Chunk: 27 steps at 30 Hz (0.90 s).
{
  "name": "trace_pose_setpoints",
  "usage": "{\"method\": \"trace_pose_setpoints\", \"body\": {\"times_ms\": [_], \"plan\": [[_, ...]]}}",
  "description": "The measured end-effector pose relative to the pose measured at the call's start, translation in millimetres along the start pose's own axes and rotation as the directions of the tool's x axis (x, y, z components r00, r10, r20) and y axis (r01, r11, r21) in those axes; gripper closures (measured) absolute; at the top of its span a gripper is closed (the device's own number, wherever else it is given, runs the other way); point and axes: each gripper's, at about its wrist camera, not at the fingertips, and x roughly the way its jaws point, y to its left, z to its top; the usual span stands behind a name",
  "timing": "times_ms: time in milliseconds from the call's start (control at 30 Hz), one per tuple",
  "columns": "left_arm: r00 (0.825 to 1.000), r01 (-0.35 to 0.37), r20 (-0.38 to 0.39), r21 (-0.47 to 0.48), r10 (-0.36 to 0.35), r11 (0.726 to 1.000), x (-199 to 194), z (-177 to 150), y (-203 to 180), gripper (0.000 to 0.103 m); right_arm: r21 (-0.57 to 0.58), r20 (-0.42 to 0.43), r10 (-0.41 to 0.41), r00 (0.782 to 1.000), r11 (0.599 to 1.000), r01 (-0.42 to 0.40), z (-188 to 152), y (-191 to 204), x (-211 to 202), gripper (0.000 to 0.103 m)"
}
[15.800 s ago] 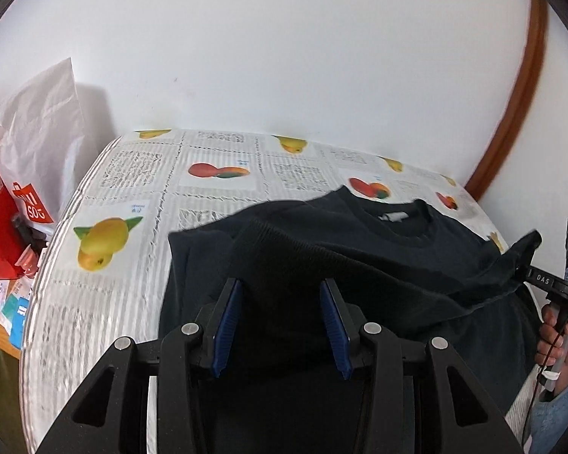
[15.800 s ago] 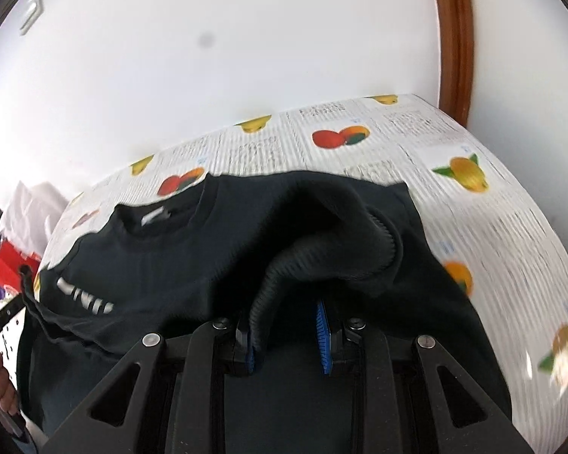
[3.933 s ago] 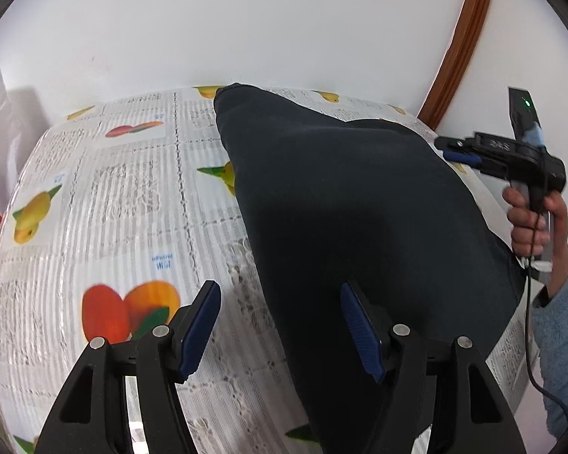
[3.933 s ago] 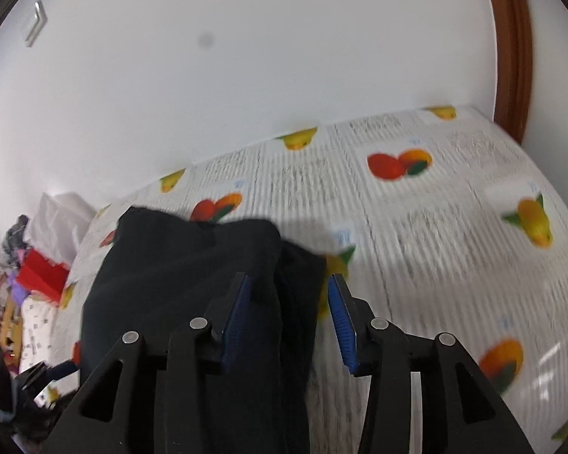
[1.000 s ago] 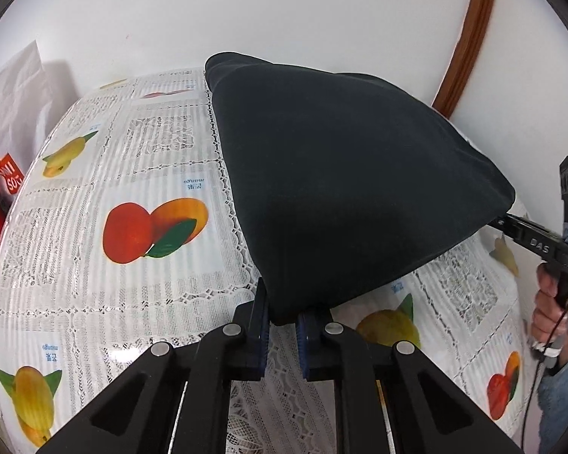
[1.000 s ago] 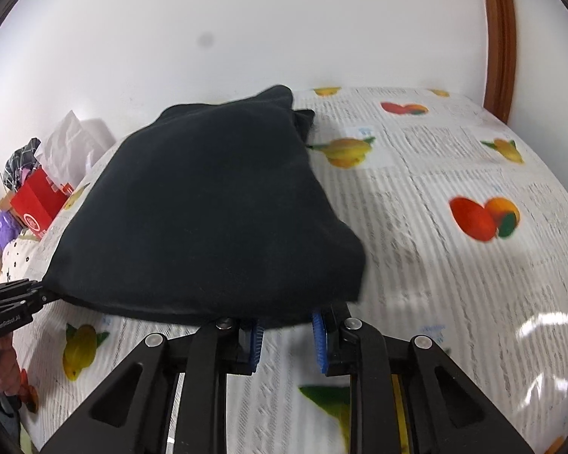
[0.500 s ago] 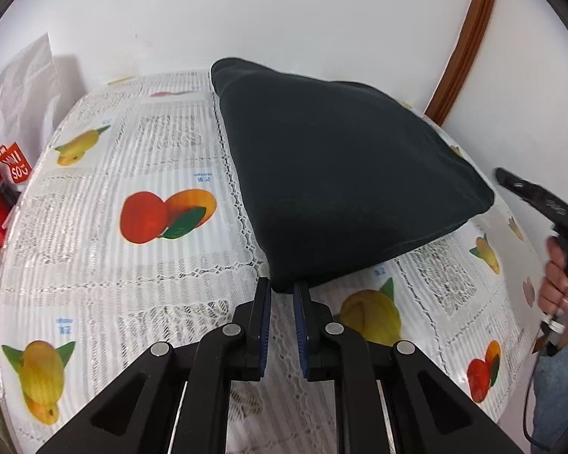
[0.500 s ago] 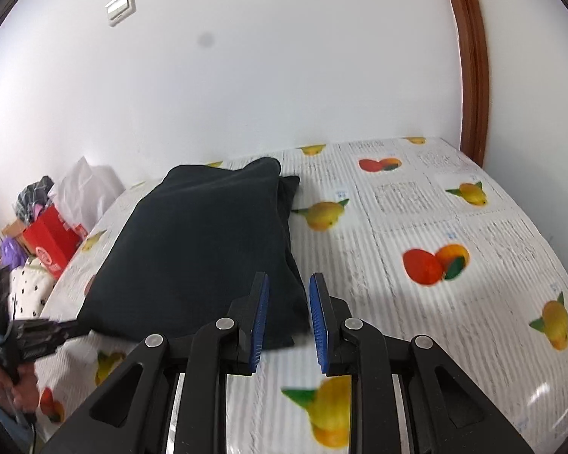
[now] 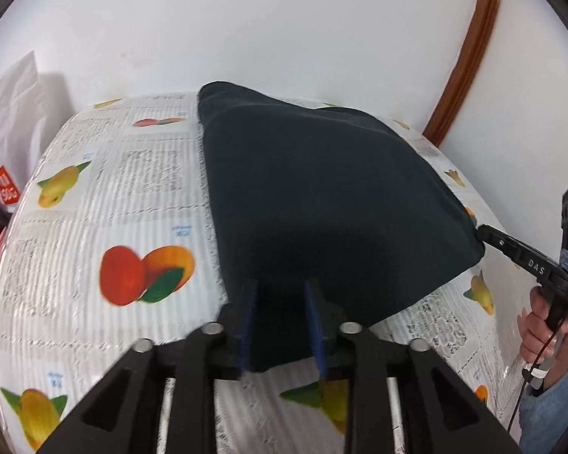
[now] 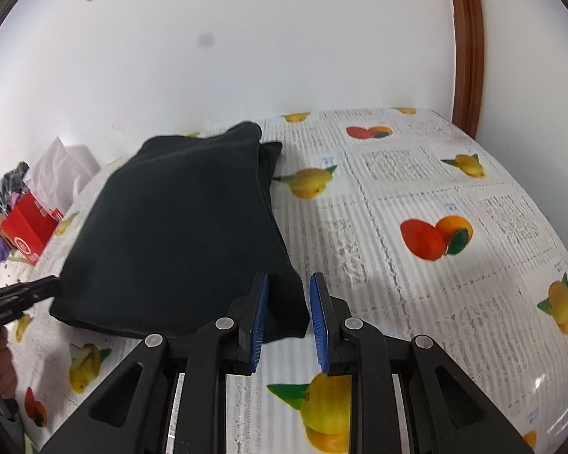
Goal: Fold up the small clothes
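Note:
A black garment [image 9: 322, 196], folded into a flat rectangle, lies on the table with the fruit-print cloth [image 9: 94, 227]. My left gripper [image 9: 280, 283] straddles its near left corner. Its jaws are opening, the cloth lies between the blue pads, and they do not pinch it. In the right wrist view the garment [image 10: 178, 219] fills the left half. My right gripper [image 10: 289, 278] stands open around the near right corner, with a gap showing beside the right pad. Each gripper also shows in the other view: the right gripper [image 9: 484, 232] at one corner, the left gripper [image 10: 53, 283] at the other.
A white bag [image 9: 11, 121] and a red box [image 10: 26, 227] crowd the table's left end. A white wall runs close behind the table, with a brown door frame [image 9: 469, 49] at the right. A hand [image 9: 545, 325] holds the right gripper's handle beyond the table's right edge.
The garment, held up at its near corners a second ago, now rests flat on the table. The left jaws have parted from shut, and the near left corner lies loose between them.

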Motion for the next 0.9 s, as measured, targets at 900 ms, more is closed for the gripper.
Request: {"method": "trace_pose_setpoints", "body": {"times_ms": [900], "plan": [[0.997, -0.069, -0.028, -0.009, 0.068, 0.998, 11, -1, 7, 0.061, 0.060, 0.048, 0.017, 0.999, 0.998, -0.020, 20, 10, 7, 0.097]]}}
